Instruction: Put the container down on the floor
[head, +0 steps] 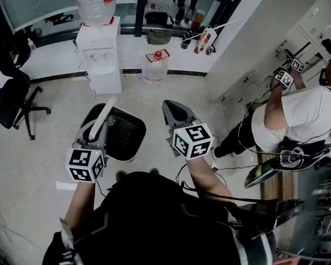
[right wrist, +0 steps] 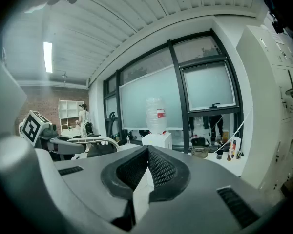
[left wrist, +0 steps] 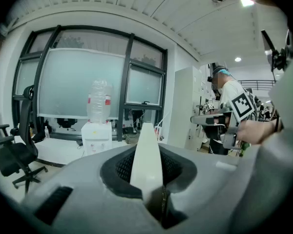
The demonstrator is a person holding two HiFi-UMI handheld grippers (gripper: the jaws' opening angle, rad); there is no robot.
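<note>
Pale office floor [head: 38,148], water dispenser [head: 99,54] by the window, and the container [head: 127,137] is seen low by the feet.
The left tool [head: 97,129] is clamped on the container's white handle [head: 106,112], a pale strip pinched right between its pads. The dark-lined container is hung just under that tool; whether its base is on the floor cannot be told. The right tool [head: 174,107] is held just beside it, jaws together, nothing gripped. A second person [head: 298,120] is seen at the cabinets on the right.
</note>
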